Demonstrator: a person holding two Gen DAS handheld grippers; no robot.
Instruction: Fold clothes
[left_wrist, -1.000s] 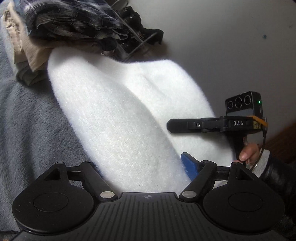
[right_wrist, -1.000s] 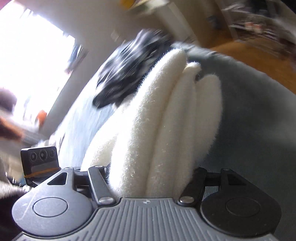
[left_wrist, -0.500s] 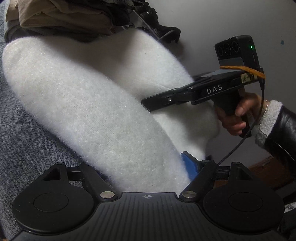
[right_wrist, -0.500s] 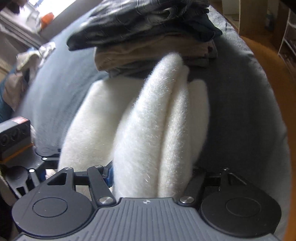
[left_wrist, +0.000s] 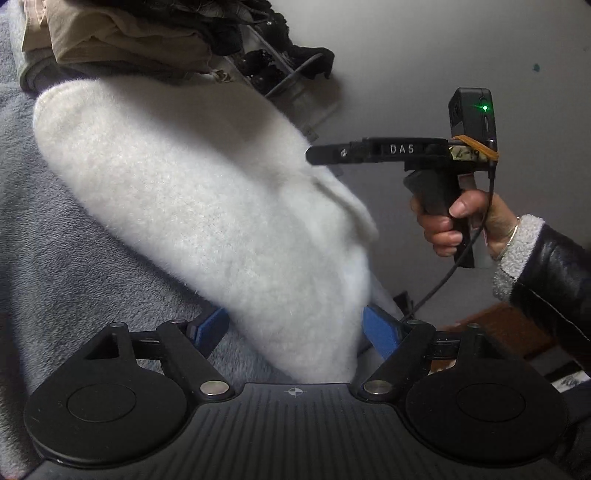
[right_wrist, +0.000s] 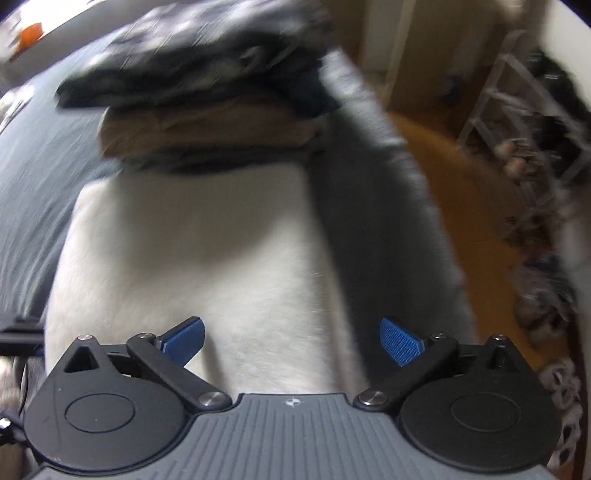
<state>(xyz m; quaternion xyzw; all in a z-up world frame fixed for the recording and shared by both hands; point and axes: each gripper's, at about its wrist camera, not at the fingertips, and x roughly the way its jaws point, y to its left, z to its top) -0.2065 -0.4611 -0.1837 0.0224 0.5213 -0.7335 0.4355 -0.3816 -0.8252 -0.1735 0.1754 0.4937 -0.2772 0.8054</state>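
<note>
Right wrist view, blurred: white fleece (right_wrist: 192, 258) apparently lies folded flat.

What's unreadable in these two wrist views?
- Right wrist view: motion blur smears the folded pile and shelf clutter; items cannot be identified.
- Left wrist view: the white fleece fills the left gripper; whether the jaws pinch it cannot be told.
- Left wrist view: the right gripper shows side-on; jaw gap unseen here.
- The pile's top is cut by the frame edge.
</note>
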